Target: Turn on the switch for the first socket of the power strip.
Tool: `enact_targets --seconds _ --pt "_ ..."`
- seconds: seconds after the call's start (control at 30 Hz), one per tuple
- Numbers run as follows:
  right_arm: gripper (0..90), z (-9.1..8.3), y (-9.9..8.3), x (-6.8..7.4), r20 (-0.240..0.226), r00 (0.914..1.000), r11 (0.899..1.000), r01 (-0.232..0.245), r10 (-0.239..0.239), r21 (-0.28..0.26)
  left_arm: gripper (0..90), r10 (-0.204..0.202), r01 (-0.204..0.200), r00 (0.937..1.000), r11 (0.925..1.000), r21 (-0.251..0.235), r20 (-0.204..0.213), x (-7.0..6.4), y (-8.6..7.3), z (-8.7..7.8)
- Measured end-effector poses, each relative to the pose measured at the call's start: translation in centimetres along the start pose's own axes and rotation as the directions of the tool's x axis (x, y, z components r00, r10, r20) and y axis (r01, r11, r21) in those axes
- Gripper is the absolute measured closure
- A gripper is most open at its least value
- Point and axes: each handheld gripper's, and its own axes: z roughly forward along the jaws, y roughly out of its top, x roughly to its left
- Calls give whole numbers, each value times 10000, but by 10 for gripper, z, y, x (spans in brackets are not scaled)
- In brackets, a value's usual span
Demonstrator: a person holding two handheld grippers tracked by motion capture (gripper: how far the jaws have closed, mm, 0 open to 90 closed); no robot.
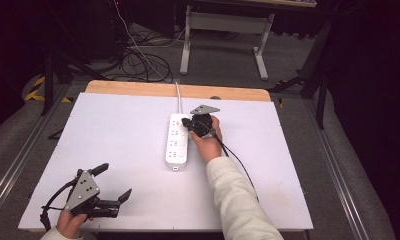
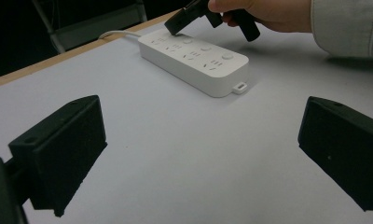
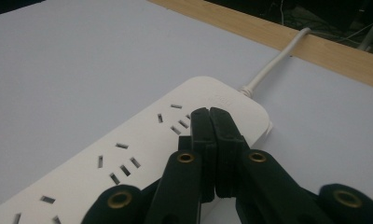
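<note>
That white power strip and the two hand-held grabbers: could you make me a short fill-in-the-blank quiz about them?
1. The right gripper, its jaws pressed together, touches the top of the ____ power strip.
2. The left gripper has its jaws ____ and holds nothing.
3. The power strip's cable runs off the table's ____ edge.

Missing words: white; open; far

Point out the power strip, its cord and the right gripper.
power strip point(image 1: 177, 142): high view, middle of its white top face.
cord point(image 3: 274, 63): right gripper view, mid-length of the white cable.
right gripper point(image 3: 210, 114): right gripper view, tips of its shut jaws.
</note>
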Motion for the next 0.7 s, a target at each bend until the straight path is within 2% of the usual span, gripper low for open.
enact_targets --seconds 0.3,0.47,0.7 --pt "900 0 1 -1 -21 9999 9998 -122 122 147 15 -22 22 10000 10000 7 11 -1 0 0" --pt "900 0 2 2 192 9997 9995 140 -146 276 15 -8 8 10000 10000 17 16 -1 0 0" --pt "900 1 3 4 298 9994 9989 189 -202 422 15 5 -5 10000 10000 21 2 -1 0 1"
